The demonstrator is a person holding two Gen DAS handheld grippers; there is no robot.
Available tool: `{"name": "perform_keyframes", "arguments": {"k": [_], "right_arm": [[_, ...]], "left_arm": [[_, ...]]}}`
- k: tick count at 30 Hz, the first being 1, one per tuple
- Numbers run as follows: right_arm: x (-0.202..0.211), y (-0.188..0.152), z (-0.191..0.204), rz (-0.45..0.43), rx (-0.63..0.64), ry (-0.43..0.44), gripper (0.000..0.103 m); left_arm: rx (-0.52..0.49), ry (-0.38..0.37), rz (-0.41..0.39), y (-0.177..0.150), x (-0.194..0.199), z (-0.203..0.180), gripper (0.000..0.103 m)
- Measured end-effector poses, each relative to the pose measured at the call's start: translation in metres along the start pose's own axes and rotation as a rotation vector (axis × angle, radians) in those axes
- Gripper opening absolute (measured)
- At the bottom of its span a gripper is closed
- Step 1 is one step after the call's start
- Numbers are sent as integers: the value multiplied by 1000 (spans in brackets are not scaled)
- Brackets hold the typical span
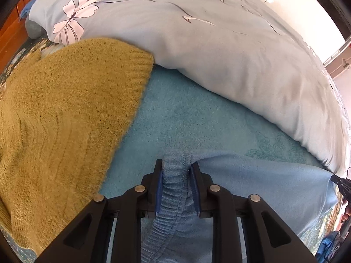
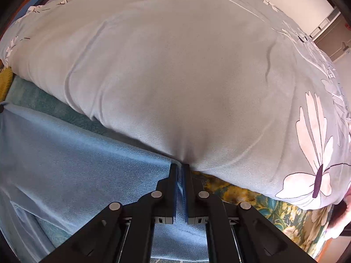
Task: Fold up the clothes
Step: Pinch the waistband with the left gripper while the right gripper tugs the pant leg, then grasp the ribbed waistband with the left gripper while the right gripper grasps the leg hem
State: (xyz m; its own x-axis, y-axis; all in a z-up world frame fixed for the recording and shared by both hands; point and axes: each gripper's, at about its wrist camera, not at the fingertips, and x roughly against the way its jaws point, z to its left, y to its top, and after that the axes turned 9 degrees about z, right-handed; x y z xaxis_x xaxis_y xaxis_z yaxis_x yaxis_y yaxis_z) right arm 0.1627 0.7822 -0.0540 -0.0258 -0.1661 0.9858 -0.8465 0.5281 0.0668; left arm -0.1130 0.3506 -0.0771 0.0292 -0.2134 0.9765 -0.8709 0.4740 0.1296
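Left wrist view: left gripper fingers clamped on ribbed hem of blue fleece garment, cloth stretched rightward toward right gripper, likewise pinching its edge; beyond, mustard sweater, quilt on bed.

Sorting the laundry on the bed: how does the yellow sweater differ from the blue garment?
The sweater is mustard yellow, a fuzzy coarse knit; the blue garment is light blue, smooth fleece. The sweater lies loose, untouched; the blue garment is pinched by the left claw at a ribbed edge and the right claw. Both rest on the teal blanket.
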Motion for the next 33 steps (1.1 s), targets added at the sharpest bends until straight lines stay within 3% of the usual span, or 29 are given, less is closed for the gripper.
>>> {"name": "perform_keyframes", "arguments": {"k": [2, 4, 6, 10, 12, 13, 15, 17, 20, 23, 25, 28, 33], "right_arm": [[2, 2, 1, -9, -8, -10, 8], [9, 2, 0, -28, -19, -27, 25], [20, 0, -3, -53, -37, -40, 43], [59, -13, -18, -142, -131, -44, 51], [88, -47, -20, -204, -228, -15, 54], [100, -62, -19, -224, -275, 3, 56], [112, -105, -12, -218, -368, 44, 62], [110, -164, -11, -179, -465, 98, 63], [87, -263, 0, -21, -634, 170, 63], [57, -361, 6, 117, -811, 218, 63], [46, -410, 8, 137, -937, 255, 63], [30, -454, 2, 118, -1109, 318, 63], [19, -479, -20, 19, -1243, 387, 63]], "left_arm": [[-4, -9, 13, -2, 4, 2, 33], [-11, 11, 21, -7, 11, 5, 55], [-22, 19, 20, -15, 21, 10, 57], [4, 56, -4, -44, 52, 27, 62], [53, 55, 3, -62, 59, 13, 62], [84, 50, 12, -54, 52, -3, 62], [145, 36, 38, -82, 56, 1, 62], [196, 21, 76, -110, 55, 6, 62], [256, 5, 137, -145, 49, 15, 62], [288, -29, 156, -163, 41, 21, 62], [301, -49, 161, -167, 34, 24, 62], [328, -93, 176, -165, 23, 26, 62], [325, -151, 160, -154, 8, 21, 62]]}}
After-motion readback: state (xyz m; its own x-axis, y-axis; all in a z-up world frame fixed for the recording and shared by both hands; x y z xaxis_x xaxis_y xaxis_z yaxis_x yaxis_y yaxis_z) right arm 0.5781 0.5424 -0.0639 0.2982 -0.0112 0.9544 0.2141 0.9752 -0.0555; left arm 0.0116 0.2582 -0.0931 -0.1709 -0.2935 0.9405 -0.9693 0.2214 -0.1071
